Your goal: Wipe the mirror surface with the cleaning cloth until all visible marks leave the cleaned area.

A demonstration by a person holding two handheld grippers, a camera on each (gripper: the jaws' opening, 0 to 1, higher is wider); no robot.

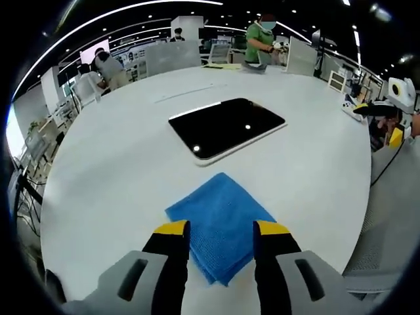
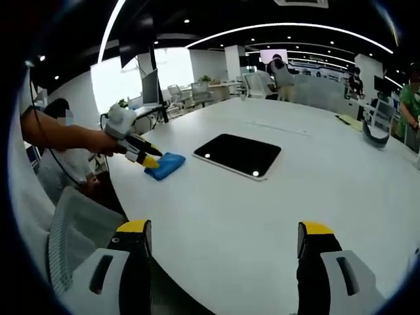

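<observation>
The left hand-held gripper (image 1: 222,237) hung open over the blue cloth (image 1: 220,224), jaws astride its near part; the mirror (image 1: 227,127) lay just beyond on the table (image 1: 105,170). The right hand-held gripper (image 2: 224,237) stood wide open, holding nothing, well short of the mirror (image 2: 238,155).

Glossy dark mirror (image 1: 226,127), woven blue cleaning cloth (image 1: 222,225), smooth matt table (image 1: 118,170).

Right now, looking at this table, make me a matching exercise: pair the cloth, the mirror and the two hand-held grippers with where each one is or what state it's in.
Things:
1. cleaning cloth
2. mirror
3. left hand-held gripper
4. right hand-held gripper

Descriptions:
A. dark, reflecting ceiling lights
B. blue, folded, near the table edge
C. open over bare white table
D. open, jaws either side of the cloth's near end

Pairs: 1-B, 2-A, 3-D, 4-C
</observation>
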